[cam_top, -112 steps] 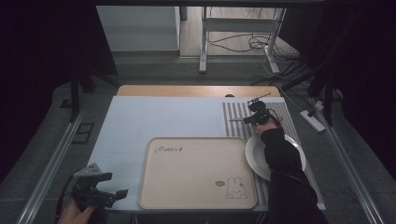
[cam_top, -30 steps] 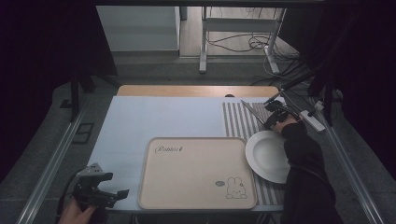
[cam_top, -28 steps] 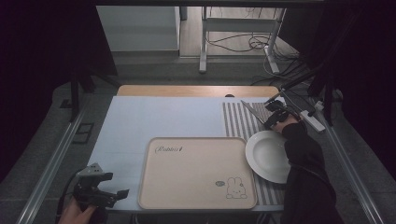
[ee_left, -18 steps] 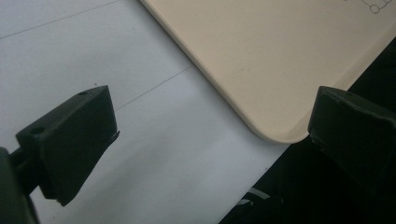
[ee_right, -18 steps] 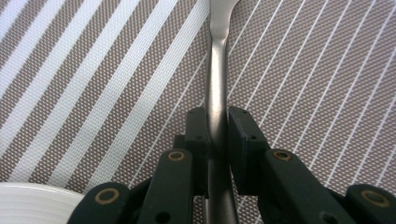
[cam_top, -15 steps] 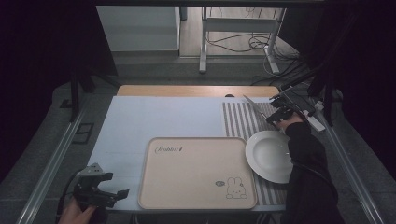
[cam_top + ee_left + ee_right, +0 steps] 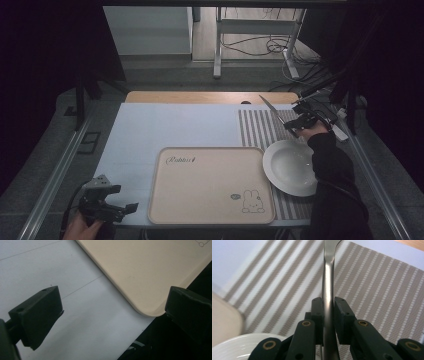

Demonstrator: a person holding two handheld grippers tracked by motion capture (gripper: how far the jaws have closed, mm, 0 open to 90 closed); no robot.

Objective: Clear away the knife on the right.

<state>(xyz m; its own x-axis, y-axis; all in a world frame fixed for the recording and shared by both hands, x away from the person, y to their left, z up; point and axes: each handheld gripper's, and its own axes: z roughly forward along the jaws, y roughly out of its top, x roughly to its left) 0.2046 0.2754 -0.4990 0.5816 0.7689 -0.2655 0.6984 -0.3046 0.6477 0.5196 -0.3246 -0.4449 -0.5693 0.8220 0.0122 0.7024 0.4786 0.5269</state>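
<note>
Right gripper clamped on a metal utensil's handle — blade end angled toward 10 o'clock above the striped mat, at 12 o'clock from the white plate. Better kept level, clear of the rim. Left gripper wide apart, empty — idle at the tray's 9 o'clock corner.

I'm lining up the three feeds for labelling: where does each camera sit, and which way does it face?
High view: above the person's side, facing forward and down on the table; forearms, both grippers.
Left gripper view: on the left gripper, facing the tray corner; open fingers.
Right gripper view: on the right gripper, along the clamped knife over the striped mat.
Shared: the high view has tray, mat, knife.
</note>
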